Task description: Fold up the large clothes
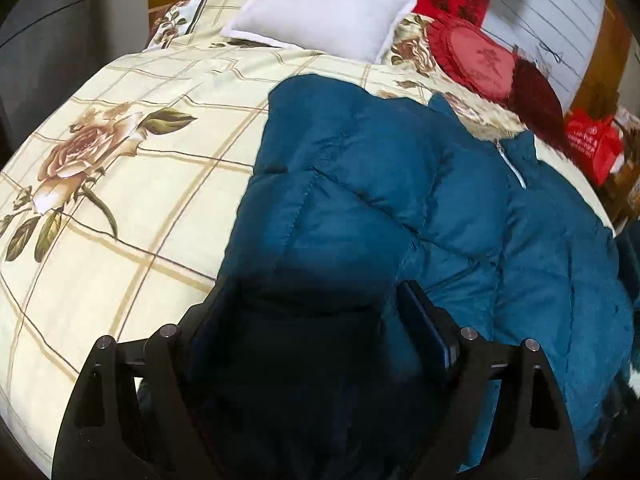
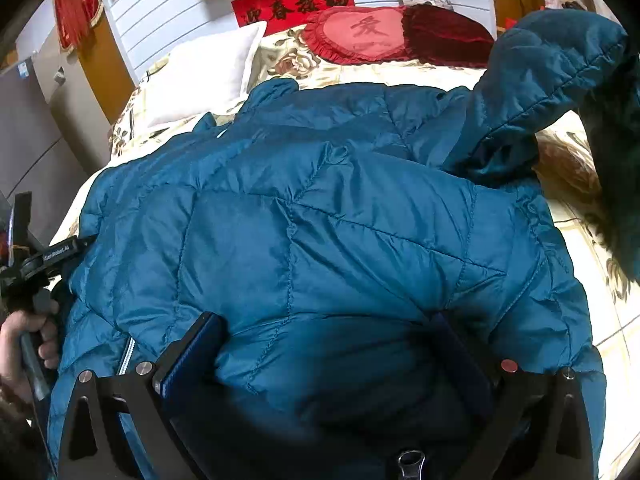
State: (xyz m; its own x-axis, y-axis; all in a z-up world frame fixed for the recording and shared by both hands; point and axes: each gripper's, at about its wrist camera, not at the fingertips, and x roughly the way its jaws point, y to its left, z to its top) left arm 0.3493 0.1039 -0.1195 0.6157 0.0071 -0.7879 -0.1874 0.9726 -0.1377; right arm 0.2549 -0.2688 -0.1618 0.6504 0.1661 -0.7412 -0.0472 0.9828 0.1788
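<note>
On the bed (image 1: 120, 208) lies a blue jacket (image 2: 320, 220) (quilted, one sleeve lifted at right); the left gripper (image 1: 316, 320) and right gripper (image 2: 324, 344) each pinch a puffy fold, white pillow (image 1: 324, 12) beyond.

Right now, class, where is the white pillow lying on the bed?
The white pillow lies at the head of the bed, beyond the blue puffer jacket. In the right wrist view it sits upper left, just left of the red heart-shaped cushion.

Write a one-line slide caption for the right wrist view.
Right gripper straddles a blue jacket spread on the bed.
</note>
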